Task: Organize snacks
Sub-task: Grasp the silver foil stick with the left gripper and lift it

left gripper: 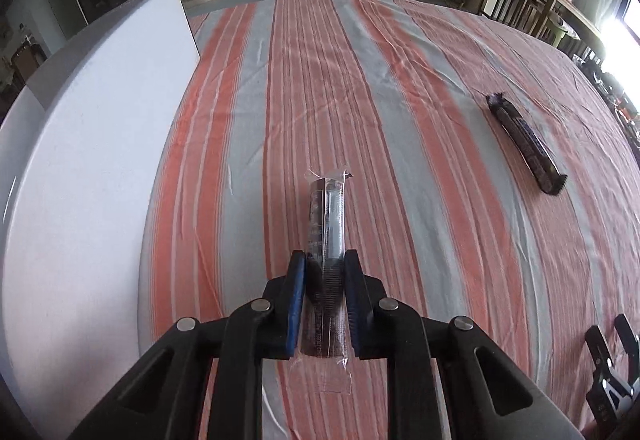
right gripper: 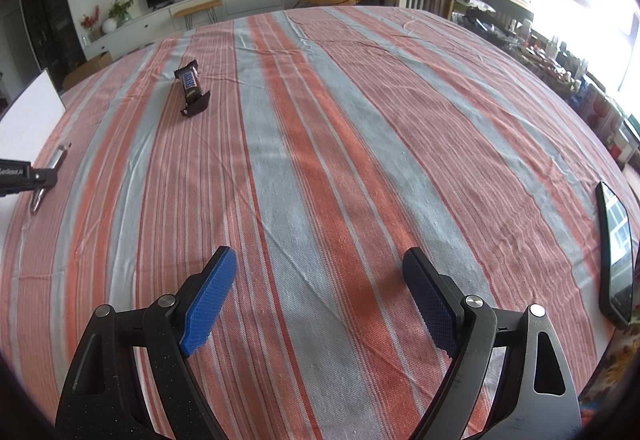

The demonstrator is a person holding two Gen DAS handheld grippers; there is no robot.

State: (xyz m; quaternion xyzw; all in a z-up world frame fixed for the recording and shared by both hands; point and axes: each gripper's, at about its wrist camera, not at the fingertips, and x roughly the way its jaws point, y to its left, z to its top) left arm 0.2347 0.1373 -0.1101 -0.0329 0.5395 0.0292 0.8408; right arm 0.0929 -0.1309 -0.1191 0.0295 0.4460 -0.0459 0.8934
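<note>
My left gripper [left gripper: 324, 262] is shut on a slim dark snack stick in clear wrap [left gripper: 326, 215], which points away from me over the striped tablecloth [left gripper: 400, 79]. In the right wrist view the same gripper [right gripper: 46, 177] shows at the left edge, with the stick [right gripper: 58, 157] slanting through it. A brown Snickers bar [left gripper: 524, 143] lies on the cloth to the right of the left gripper, far left in the right wrist view [right gripper: 191, 87]. My right gripper [right gripper: 320, 260] is open above bare cloth with nothing between its blue pads [right gripper: 212, 296]. It also shows in the left wrist view [left gripper: 610, 336].
A white flat-topped box or board [left gripper: 100, 119] stands along the table's left side, close beside the left gripper, and also shows in the right wrist view [right gripper: 28, 119]. A black phone [right gripper: 618, 252] lies near the table's right edge. Chairs and a TV unit stand beyond the far edge.
</note>
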